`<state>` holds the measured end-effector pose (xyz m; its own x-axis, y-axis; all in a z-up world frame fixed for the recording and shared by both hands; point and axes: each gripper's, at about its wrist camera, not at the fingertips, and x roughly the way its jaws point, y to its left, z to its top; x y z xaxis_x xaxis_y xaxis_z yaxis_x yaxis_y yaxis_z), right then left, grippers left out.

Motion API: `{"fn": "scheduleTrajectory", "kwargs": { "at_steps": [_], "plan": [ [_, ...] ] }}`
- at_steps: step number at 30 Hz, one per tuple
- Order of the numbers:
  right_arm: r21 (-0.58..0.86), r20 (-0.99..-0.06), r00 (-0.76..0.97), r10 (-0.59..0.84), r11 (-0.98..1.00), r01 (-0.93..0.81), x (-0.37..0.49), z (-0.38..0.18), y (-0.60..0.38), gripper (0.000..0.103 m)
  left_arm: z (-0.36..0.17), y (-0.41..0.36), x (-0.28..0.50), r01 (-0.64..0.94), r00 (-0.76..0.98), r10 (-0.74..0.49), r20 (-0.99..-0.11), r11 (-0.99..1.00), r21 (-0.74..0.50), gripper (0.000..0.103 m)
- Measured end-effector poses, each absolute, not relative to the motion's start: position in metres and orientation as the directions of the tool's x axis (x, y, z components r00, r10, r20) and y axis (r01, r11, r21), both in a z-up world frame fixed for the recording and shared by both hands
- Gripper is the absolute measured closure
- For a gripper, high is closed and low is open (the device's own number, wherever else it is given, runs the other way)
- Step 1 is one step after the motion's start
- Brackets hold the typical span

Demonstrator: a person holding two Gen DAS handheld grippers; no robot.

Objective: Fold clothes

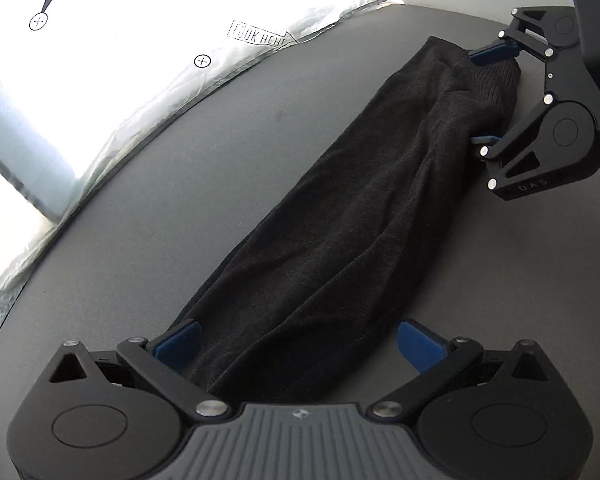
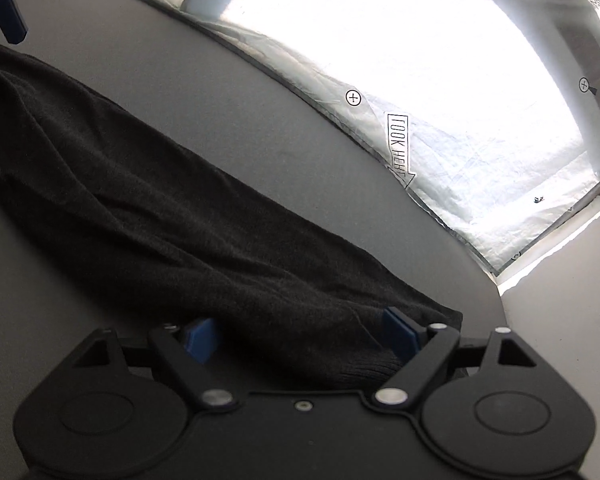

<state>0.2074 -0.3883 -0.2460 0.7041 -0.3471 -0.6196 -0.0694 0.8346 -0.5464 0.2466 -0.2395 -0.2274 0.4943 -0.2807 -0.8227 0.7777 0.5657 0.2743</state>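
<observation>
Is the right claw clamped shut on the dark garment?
No: the right claw stands open, its blue pads astride the dark garment's ribbed end.

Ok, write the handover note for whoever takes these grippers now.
Left gripper: open, jaws astride the near end of the garment, nothing gripped.
Right gripper: open, astride the ribbed far end, nothing gripped.
Garment: dark knit, already folded into a long narrow strip, lying flat on the grey table.
Done: lengthwise fold, it seems.
Left: likely fold the strip end to end, then set it aside.
</observation>
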Motion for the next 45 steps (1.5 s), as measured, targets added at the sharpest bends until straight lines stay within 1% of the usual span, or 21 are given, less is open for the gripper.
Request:
{"fn": "scheduleTrajectory", "kwargs": {
  "at_steps": [5,7,10,14,17,19,20,24,27,28,30,33,35,37,40,42,45],
  "plan": [
    [-0.439,-0.628,0.710,-0.318,0.899,0.014,0.228,-0.231,-0.410,0.015,-0.239,-0.263,0.243,0.801,0.530,-0.290,-0.797,0.479,0.359,0.000],
    [-0.398,-0.635,0.706,-0.314,0.916,0.049,0.233,-0.229,-0.416,0.015,-0.240,-0.266,0.248,0.776,0.565,-0.275,-0.778,0.496,0.389,0.000],
    [-0.345,-0.656,0.688,-0.310,0.934,0.092,0.237,-0.227,-0.419,0.014,-0.236,-0.265,0.265,0.728,0.601,-0.257,-0.757,0.566,0.386,0.000],
    [-0.358,-0.661,0.678,-0.322,0.929,0.093,0.239,-0.229,-0.414,0.014,-0.229,-0.258,0.288,0.662,0.640,-0.229,-0.734,0.649,0.375,0.000],
    [-0.363,-0.663,0.683,-0.306,0.930,0.065,0.239,-0.229,-0.408,0.013,-0.235,-0.254,0.303,0.637,0.653,-0.199,-0.731,0.666,0.387,0.000],
    [-0.380,-0.665,0.683,-0.303,0.924,0.040,0.239,-0.232,-0.400,0.011,-0.238,-0.252,0.311,0.629,0.648,-0.183,-0.740,0.676,0.384,0.000],
    [-0.388,-0.666,0.682,-0.301,0.921,0.027,0.239,-0.234,-0.395,0.010,-0.238,-0.252,0.313,0.629,0.643,-0.183,-0.744,0.681,0.376,0.000],
    [-0.408,-0.677,0.670,-0.303,0.913,0.001,0.246,-0.240,-0.386,0.009,-0.230,-0.246,0.316,0.627,0.621,-0.231,-0.749,0.720,0.298,0.000],
    [-0.344,-0.701,0.663,-0.265,0.939,0.011,0.255,-0.240,-0.384,0.008,-0.237,-0.242,0.316,0.599,0.612,-0.197,-0.766,0.747,0.287,0.000],
    [-0.346,-0.709,0.654,-0.262,0.938,0.001,0.259,-0.244,-0.383,0.008,-0.241,-0.239,0.317,0.588,0.606,-0.183,-0.774,0.759,0.280,0.000],
    [-0.431,-0.700,0.633,-0.331,0.902,-0.005,0.263,-0.253,-0.375,0.008,-0.243,-0.232,0.318,0.558,0.593,-0.168,-0.788,0.791,0.251,0.000],
    [-0.542,-0.667,0.571,-0.479,0.837,0.069,0.256,-0.257,-0.376,0.008,-0.249,-0.219,0.318,0.504,0.570,-0.145,-0.809,0.839,0.205,0.000],
    [-0.550,-0.667,0.524,-0.530,0.825,0.134,0.242,-0.253,-0.387,0.007,-0.255,-0.214,0.319,0.481,0.552,-0.134,-0.823,0.858,0.183,0.000],
    [-0.563,-0.670,0.494,-0.554,0.813,0.148,0.225,-0.248,-0.394,0.006,-0.258,-0.210,0.320,0.460,0.540,-0.141,-0.830,0.875,0.151,0.000],
    [-0.551,-0.671,0.524,-0.525,0.826,0.121,0.197,-0.243,-0.393,0.005,-0.261,-0.204,0.325,0.438,0.517,-0.157,-0.842,0.893,0.102,0.000],
    [-0.554,-0.677,0.522,-0.518,0.826,0.101,0.187,-0.249,-0.393,0.004,-0.261,-0.200,0.328,0.433,0.501,-0.170,-0.848,0.898,0.075,0.000],
    [-0.541,-0.719,0.469,-0.513,0.837,0.086,0.182,-0.258,-0.402,0.005,-0.260,-0.195,0.331,0.419,0.487,-0.174,-0.856,0.907,0.054,0.000]
  ]
}}
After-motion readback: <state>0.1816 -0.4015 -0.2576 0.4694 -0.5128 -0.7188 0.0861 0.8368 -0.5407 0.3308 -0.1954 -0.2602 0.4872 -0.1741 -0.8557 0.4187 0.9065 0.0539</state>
